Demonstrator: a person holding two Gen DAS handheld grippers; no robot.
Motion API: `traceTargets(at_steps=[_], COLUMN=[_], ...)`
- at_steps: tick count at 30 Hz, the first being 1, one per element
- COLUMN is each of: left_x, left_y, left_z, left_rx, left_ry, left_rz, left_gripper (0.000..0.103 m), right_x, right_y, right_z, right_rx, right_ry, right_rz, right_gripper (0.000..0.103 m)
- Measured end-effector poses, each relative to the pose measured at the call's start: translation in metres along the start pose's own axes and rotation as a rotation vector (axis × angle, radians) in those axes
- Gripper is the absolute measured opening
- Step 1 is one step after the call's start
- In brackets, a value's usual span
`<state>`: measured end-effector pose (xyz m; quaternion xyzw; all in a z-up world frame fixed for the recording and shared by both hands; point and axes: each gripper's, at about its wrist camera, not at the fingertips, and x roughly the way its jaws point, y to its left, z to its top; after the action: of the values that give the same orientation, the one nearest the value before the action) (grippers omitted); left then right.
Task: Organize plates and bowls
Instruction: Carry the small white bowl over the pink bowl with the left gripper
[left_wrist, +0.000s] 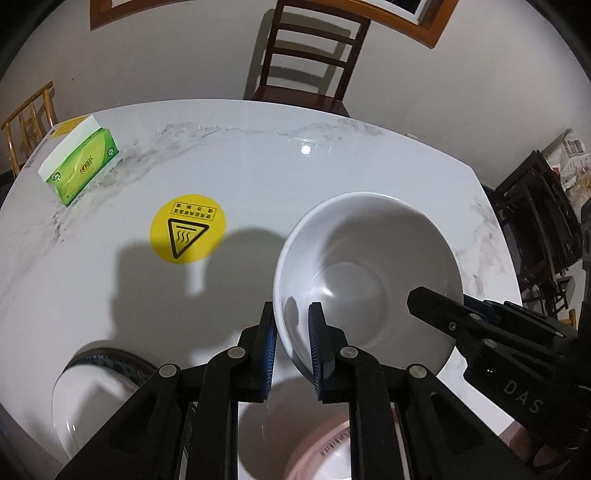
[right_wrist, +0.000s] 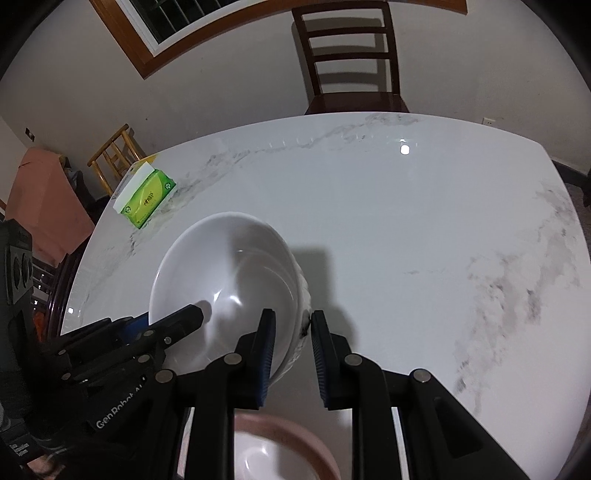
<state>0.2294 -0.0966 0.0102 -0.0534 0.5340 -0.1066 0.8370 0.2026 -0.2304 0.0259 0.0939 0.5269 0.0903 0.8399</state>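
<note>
A white bowl (left_wrist: 369, 266) is held up over the marble table (left_wrist: 258, 155), tilted. My left gripper (left_wrist: 293, 332) is shut on its near-left rim. My right gripper (right_wrist: 293, 339) straddles the opposite rim of the same bowl (right_wrist: 229, 273), one finger inside and one outside, also shut on it. The right gripper also shows in the left wrist view (left_wrist: 436, 306); the left one shows in the right wrist view (right_wrist: 184, 317). Below sits a pink-rimmed dish (right_wrist: 280, 443), also in the left wrist view (left_wrist: 332, 443). A dark-rimmed white plate (left_wrist: 92, 398) lies at lower left.
A green tissue box (left_wrist: 81, 162) stands at the table's far left, also in the right wrist view (right_wrist: 147, 199). A round yellow hot-surface sticker (left_wrist: 187, 228) lies mid-table. A dark wooden chair (left_wrist: 310, 55) stands beyond the far edge. Stacked dark furniture (left_wrist: 535, 221) stands to the right.
</note>
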Motion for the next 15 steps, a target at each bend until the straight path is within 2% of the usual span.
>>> traceTargets(at_steps=[6,15], left_x=[-0.019,-0.042], left_y=[-0.011,-0.012], left_z=[-0.018,-0.049], left_rx=[0.024,0.032], left_ry=[-0.005,0.012], left_rz=[-0.01,-0.021], left_gripper=[0.014,0.014], right_x=[-0.028,-0.051], right_y=[0.0,0.006], right_z=[-0.017,-0.056], right_rx=[0.009,0.031], right_ry=[-0.032,-0.019], right_rz=[0.002,0.015], right_gripper=[0.02,0.02])
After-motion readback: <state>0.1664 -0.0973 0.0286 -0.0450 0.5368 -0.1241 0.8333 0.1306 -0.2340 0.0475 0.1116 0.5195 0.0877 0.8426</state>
